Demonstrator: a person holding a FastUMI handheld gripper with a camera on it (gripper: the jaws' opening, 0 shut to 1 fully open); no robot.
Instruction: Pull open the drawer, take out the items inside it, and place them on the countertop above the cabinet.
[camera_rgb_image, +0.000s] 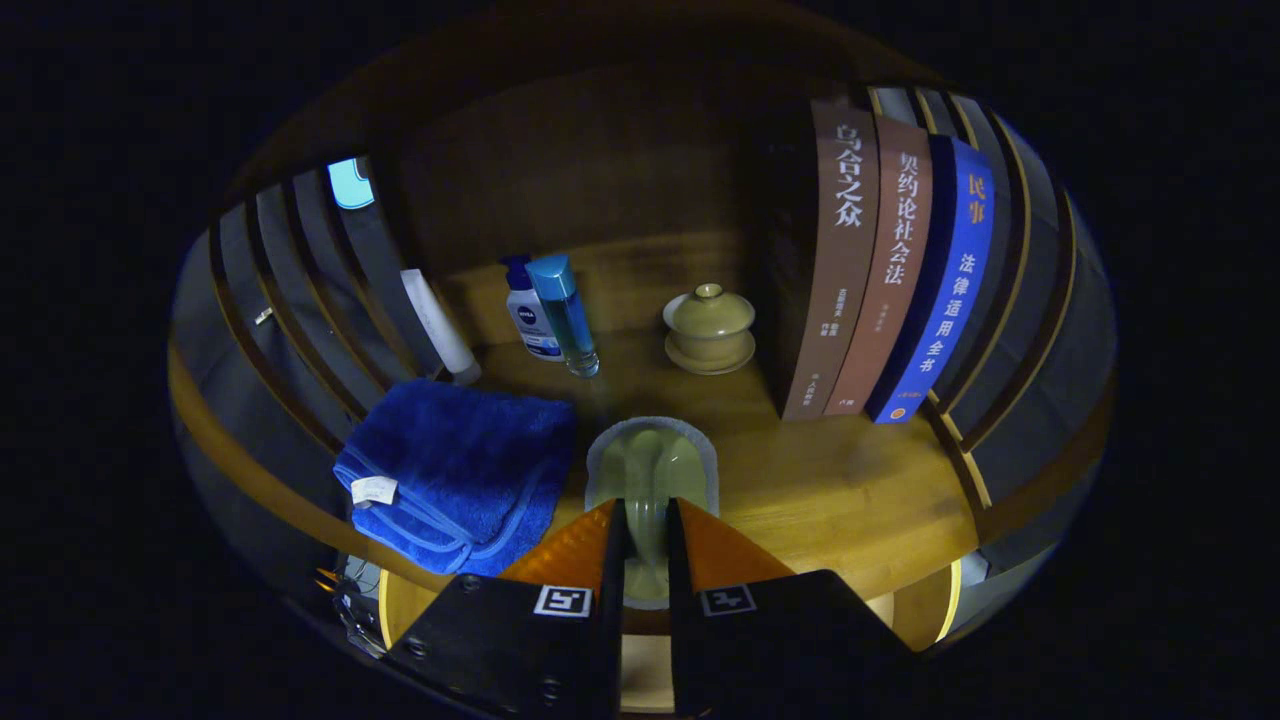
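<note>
The tongs (647, 540) are closed on a pale green spoon (650, 480), both fingers pressing its handle, its bowl just ahead of them over the wooden desk (840, 480). Left of it lies a folded blue towel (455, 475). Farther off stand a white bottle (528, 315) and a blue bottle (566, 315), touching; a lidded cup (710, 328) on its saucer; and three upright books (885, 270) to the right.
</note>
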